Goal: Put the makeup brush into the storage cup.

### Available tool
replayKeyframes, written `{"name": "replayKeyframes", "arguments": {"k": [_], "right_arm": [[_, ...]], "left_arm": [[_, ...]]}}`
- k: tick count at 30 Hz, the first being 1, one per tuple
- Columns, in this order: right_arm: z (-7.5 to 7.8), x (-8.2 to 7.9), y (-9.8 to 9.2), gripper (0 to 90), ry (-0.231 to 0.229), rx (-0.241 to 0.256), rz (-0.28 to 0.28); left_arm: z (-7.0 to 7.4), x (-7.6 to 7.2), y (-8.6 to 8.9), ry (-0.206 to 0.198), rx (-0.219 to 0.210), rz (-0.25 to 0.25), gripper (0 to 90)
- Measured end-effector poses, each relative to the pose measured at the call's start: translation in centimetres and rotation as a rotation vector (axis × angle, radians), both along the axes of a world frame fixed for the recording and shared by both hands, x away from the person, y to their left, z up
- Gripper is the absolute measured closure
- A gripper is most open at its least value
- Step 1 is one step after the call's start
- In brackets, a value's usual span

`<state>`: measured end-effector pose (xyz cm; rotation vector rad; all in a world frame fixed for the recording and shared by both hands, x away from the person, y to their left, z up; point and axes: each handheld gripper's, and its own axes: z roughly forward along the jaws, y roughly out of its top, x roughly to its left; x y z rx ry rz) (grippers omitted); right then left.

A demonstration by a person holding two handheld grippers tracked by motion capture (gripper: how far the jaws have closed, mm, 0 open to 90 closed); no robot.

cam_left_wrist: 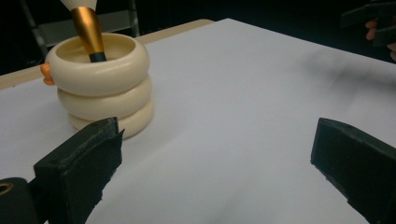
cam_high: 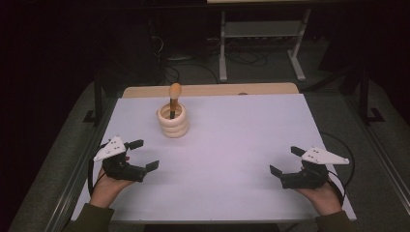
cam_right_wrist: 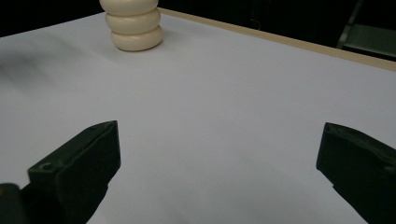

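A cream holder [cam_high: 173, 121] shaped like three stacked rings stands at the back left of the white table [cam_high: 227, 145]. A brush with a gold and black handle [cam_high: 173, 98] stands upright in it. The holder [cam_left_wrist: 105, 84] sits close ahead of my left gripper [cam_left_wrist: 215, 163], with the brush handle [cam_left_wrist: 88, 30] rising from its mouth. The holder [cam_right_wrist: 133, 23] lies far ahead of my right gripper [cam_right_wrist: 219, 172]. My left gripper [cam_high: 143, 154] rests at the front left, open and empty. My right gripper [cam_high: 285, 160] rests at the front right, open and empty.
A wooden strip [cam_high: 212, 90] borders the table's far edge. Beyond it a grey desk frame [cam_high: 261, 43] stands on the dark floor with cables. A hand [cam_high: 106, 188] holds each gripper near the front edge. The other hand's gripper [cam_left_wrist: 373, 21] appears far off.
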<state>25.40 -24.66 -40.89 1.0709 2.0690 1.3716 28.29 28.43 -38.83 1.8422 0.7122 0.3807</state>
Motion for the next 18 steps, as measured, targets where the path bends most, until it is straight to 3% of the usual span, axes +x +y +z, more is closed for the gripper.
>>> {"name": "replayKeyframes", "arguments": {"k": [6,18], "right_arm": [[-0.2,0.0,-0.1,0.0,0.002,-0.006,0.000],[-0.7,-0.1,0.0,0.0,0.008,0.004,0.005]], "left_arm": [[-1.2,-1.0,0.6,-0.011,0.018,0.012,1.8],[-3.5,-2.0,1.6,0.046,0.038,0.013,1.8]]}}
